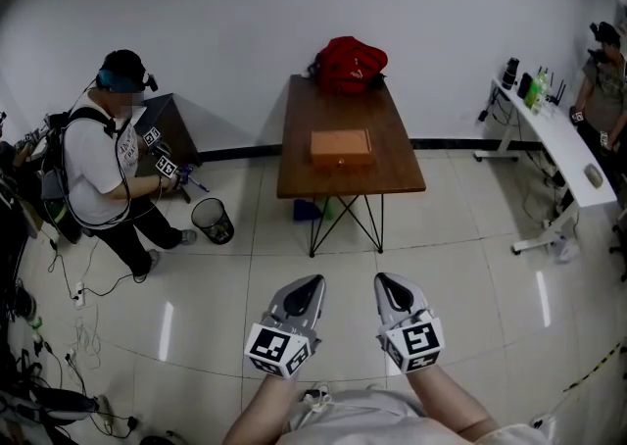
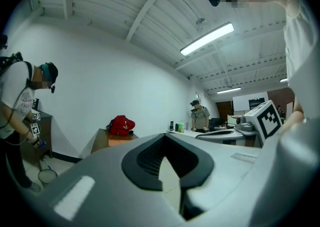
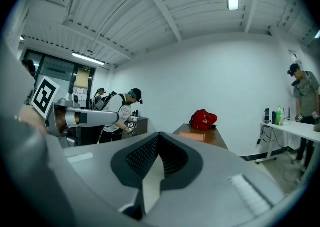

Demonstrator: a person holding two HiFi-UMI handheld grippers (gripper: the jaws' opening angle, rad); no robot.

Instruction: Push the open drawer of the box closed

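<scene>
An orange-brown box (image 1: 341, 147) lies flat on a dark wooden table (image 1: 392, 173) across the room; its drawer is too small to make out. It shows faintly as an orange slab, the box (image 3: 192, 135), in the right gripper view. My left gripper (image 1: 313, 281) and right gripper (image 1: 384, 280) are held side by side near my body, well short of the table, over white floor tiles. Both point toward the table. In the left gripper (image 2: 167, 163) and the right gripper (image 3: 152, 171) the jaws stand together with only a thin slit, nothing between them.
A red backpack (image 1: 348, 63) sits at the table's far end. A person (image 1: 108, 159) stands at the left beside a dark cabinet and a mesh bin (image 1: 212, 220). A white desk (image 1: 563, 154) with another person (image 1: 605, 71) is at the right. Cables lie on the floor at the left.
</scene>
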